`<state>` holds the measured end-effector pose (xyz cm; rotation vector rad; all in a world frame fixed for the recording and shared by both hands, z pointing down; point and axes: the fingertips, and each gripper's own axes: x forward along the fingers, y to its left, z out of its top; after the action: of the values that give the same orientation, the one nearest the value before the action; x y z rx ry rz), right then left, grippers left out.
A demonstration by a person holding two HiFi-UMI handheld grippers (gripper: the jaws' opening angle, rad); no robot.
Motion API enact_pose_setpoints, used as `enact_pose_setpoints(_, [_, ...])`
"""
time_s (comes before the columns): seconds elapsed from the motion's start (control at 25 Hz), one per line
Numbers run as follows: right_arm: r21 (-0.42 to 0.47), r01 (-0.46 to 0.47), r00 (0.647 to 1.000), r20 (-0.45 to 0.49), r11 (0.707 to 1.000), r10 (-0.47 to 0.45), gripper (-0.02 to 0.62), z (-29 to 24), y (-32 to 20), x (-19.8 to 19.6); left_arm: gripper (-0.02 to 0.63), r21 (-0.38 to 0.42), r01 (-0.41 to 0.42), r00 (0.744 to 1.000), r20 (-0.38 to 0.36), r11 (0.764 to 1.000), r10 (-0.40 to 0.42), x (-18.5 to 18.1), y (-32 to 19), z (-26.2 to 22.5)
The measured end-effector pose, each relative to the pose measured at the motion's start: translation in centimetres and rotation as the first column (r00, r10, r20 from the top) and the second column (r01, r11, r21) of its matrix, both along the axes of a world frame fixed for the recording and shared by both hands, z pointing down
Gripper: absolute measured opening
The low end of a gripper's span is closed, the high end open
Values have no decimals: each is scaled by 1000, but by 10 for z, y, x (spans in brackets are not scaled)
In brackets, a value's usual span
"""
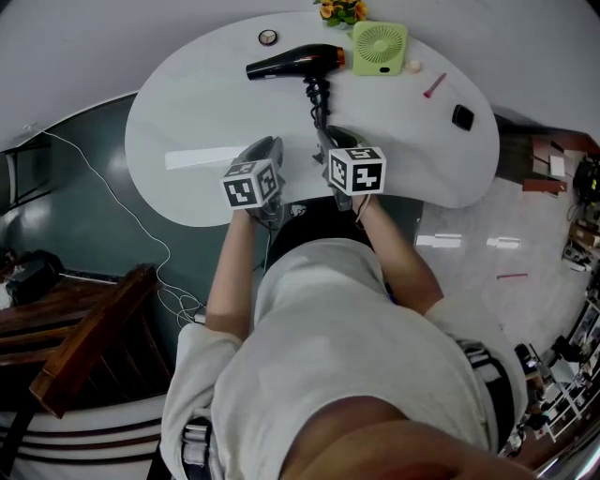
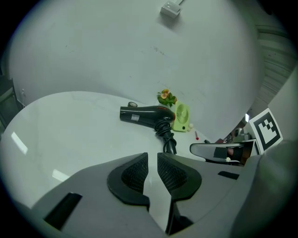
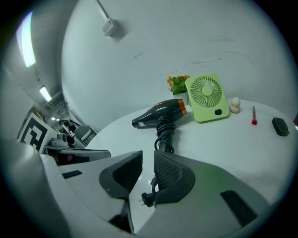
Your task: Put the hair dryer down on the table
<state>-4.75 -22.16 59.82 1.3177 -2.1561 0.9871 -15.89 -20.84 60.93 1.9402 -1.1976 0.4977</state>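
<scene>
The black hair dryer (image 1: pixel 295 63) with an orange band lies on its side at the back of the white table (image 1: pixel 187 112). Its coiled cord (image 1: pixel 319 103) trails toward me, and the plug (image 3: pixel 146 200) shows on the table under my right gripper. My left gripper (image 1: pixel 267 148) and right gripper (image 1: pixel 337 141) hover side by side over the table's front edge, well short of the dryer. In the left gripper view the left gripper (image 2: pixel 152 169) has only a narrow gap with nothing in it. The right gripper (image 3: pixel 148 169) also stands narrowly open and grips nothing.
A green fan (image 1: pixel 380 47), flowers (image 1: pixel 340 11) and a small round dial (image 1: pixel 268 37) stand at the back. A pink pen (image 1: pixel 434 86) and a black block (image 1: pixel 462 117) lie at the right. A wooden chair (image 1: pixel 84 347) and a floor cable (image 1: pixel 131 216) are at the left.
</scene>
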Motion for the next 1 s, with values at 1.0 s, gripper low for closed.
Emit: enact_pose_setpoints(1.0, [137,80,994,-81,987,-69,-3,-64,115,-18,18,185,40,996,-91,982,-23,3,102,-71])
